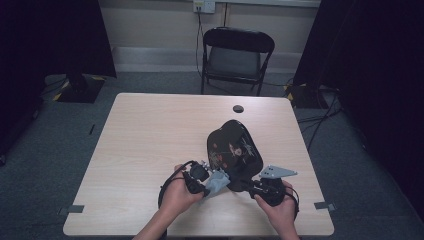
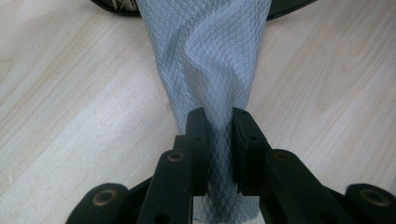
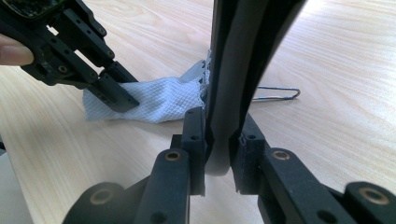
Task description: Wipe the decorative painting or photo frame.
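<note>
The table [image 1: 150, 150] is pale wood, and the work sits near its front edge, just ahead of the person's two hands. The largest thing in play is a black lacquered tray [image 1: 234, 149] with a painted pattern on its face. It is tipped up on edge and leans away from the right gripper [image 1: 246, 186], whose jaws are clamped on the tray's near rim. In the right gripper view that rim [image 3: 233, 70] rises straight up between the two black jaws, pinched from both sides.

The left gripper [image 1: 204, 189] lies just to the left of the right one, close to the tray's lower edge. Its jaws are pressed together on a pale grey-white cloth [image 2: 210, 70] with a diamond weave. From the jaws the cloth fans forward to the dark tray edge [image 2: 289, 3] at the top of the left gripper view. In the right gripper view the cloth [image 3: 154, 100] lies bunched on the wood and reaches up against the tray's underside.

By my reading, the job is wiping the tray with the cloth, and it is at the working stage. The tray is already lifted and steadied, and the cloth is gripped and brought to the tray's low end. How much of the tray has been wiped cannot be told; no dirt or streaks show. What seems left is to rub across the tray, then set tray and cloth down.

A thin wire clip [image 3: 278, 94] lies on the wood beyond the right gripper's jaws, apart from the cloth.
</note>
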Tool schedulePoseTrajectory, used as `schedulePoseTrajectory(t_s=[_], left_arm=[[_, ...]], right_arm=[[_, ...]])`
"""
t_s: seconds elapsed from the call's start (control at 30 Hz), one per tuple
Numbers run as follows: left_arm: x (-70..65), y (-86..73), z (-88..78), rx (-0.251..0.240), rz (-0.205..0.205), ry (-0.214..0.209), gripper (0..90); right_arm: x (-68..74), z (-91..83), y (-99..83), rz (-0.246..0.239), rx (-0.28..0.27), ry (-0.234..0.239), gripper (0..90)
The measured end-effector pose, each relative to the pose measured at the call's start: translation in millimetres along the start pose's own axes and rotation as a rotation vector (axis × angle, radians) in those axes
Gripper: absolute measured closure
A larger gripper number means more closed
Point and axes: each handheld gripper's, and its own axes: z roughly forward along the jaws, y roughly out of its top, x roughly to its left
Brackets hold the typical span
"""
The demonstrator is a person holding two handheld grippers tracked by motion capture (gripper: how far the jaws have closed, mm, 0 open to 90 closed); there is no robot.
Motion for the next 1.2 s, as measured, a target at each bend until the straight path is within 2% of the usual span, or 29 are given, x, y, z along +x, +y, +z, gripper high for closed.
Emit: schedulePoseTrajectory(t_s=[0.23, 0.43, 0.57, 0.93, 1.03, 1.2], left_arm=[[2.4, -2.7, -14.4, -0.027, -0.001, 0.008, 78.6], [4.0, 7.2, -44.8, -0.065, 0.014, 0.026, 78.6], [2.8, 20.0, -72.8, -0.112, 0.026, 0.055, 78.4], [0.2, 59.3, -135.8, -0.249, 0.044, 0.082, 78.3], [-3.2, 66.4, -143.9, -0.272, 0.052, 0.089, 78.3], [-9.3, 72.9, -145.5, -0.284, 0.064, 0.079, 78.2]], right_arm=[[-0.3, 0.4, -0.1, 0.004, -0.002, 0.001, 77.8], [-0.5, 0.5, -0.2, 0.004, -0.001, 0.002, 77.9], [-0.5, 0.6, -0.1, 0.003, 0.0, 0.001, 77.9], [-0.3, 0.7, 0.1, 0.004, 0.001, 0.0, 77.9], [-0.5, 0.8, 0.1, 0.004, 0.002, 0.001, 78.0], [-0.2, 0.9, 0.1, 0.004, 0.002, -0.001, 77.9]])
